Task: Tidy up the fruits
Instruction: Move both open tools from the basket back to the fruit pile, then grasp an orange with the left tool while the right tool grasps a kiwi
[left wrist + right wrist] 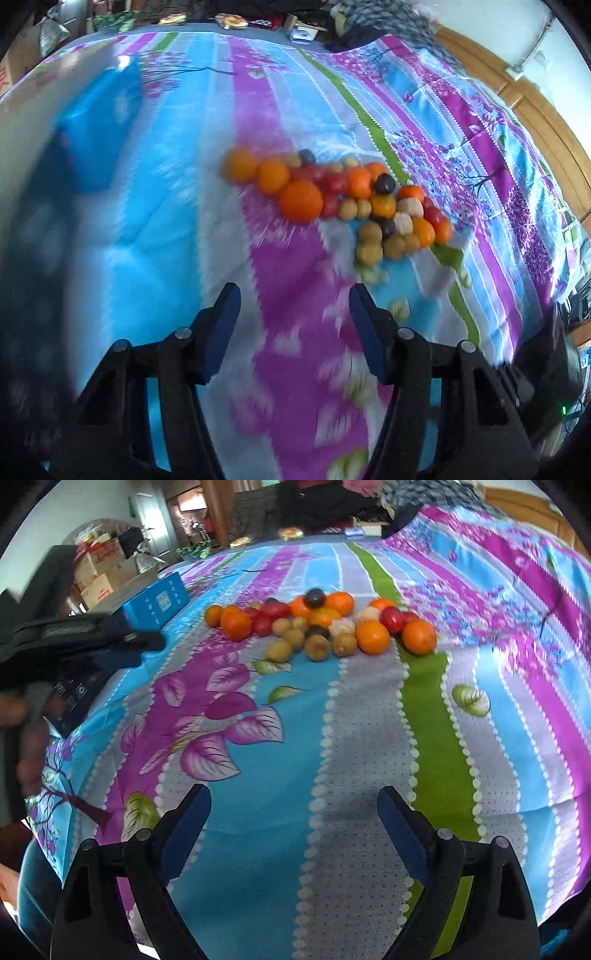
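A pile of mixed fruit (332, 199) lies on a striped floral cloth (288, 332): oranges such as a big one (300, 201), red ones, dark plums, small brown round ones and two pale ones. My left gripper (293, 295) hangs open over bare cloth short of the pile, with nothing between its blue pads. The right wrist view shows the same pile (321, 624) farther off. My right gripper (295, 794) is wide open above the cloth (362, 775), also with nothing between its pads.
A blue box (99, 122) (159, 602) sits on the cloth left of the fruit. The left tool's black body (74, 638), held by a person's hand (22, 709), fills the left edge of the right wrist view. Cardboard boxes (107, 576) and clutter stand beyond the cloth.
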A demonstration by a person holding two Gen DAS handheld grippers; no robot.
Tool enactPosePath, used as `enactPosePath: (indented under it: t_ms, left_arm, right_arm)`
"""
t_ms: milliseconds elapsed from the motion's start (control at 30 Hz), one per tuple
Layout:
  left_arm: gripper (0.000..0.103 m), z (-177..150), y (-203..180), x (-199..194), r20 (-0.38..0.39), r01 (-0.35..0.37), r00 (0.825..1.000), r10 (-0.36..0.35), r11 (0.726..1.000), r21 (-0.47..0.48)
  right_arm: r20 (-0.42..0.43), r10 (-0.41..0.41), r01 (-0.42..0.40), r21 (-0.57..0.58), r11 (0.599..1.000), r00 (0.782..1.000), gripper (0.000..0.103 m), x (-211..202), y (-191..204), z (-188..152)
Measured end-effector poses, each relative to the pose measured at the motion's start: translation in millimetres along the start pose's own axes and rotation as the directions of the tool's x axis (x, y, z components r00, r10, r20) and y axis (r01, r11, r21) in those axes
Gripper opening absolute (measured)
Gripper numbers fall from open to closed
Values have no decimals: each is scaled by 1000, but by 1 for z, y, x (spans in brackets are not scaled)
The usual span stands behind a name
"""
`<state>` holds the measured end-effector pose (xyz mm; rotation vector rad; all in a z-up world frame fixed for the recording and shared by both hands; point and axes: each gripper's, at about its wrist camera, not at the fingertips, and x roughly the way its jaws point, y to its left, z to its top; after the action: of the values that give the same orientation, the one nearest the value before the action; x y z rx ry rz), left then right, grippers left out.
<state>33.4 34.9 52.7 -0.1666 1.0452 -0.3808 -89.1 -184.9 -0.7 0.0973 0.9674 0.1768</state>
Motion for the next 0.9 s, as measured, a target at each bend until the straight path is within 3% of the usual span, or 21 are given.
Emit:
enactPosePath:
  t_ms: [267, 367, 400, 433, 467, 633, 767, 900]
  left_arm:
    - [61, 37, -15, 51, 26, -59, 998, 57, 994, 87]
    - [61, 42, -14, 60, 23, -64, 998, 63, 995, 80]
    - [58, 42, -14, 63, 16, -70, 998, 69, 994, 81]
    - [44, 41, -15, 65, 5, -65, 998, 65, 994, 85]
    - [41, 41, -15, 67, 2, -77, 997, 77, 993, 91]
    - [40, 31, -20, 50, 57, -79, 996, 73, 990, 119]
    - [40, 12, -13, 16, 116, -78, 991, 70, 995, 64]
    - [40, -8, 4, -4, 123, -82, 989, 86, 996, -32]
  right_arm:
    - [12, 25, -26, 92, 995, 1000, 91, -2, -24, 2]
    - [8, 35, -35, 92, 995, 999, 84, -1, -24, 3]
    - [7, 38, -38, 90, 995, 999, 83, -1, -23, 4]
    - [8, 41, -42, 88, 995, 999, 82, -1, -23, 4]
    - [9, 44, -45, 86, 995, 999, 76, 0, -23, 5]
    - [22, 61, -62, 74, 995, 998, 68, -3, -21, 8]
    - [49, 84, -87, 61, 994, 995, 56, -5, -17, 19]
    - [80, 127, -130, 29, 991, 989, 50, 7, -5, 53]
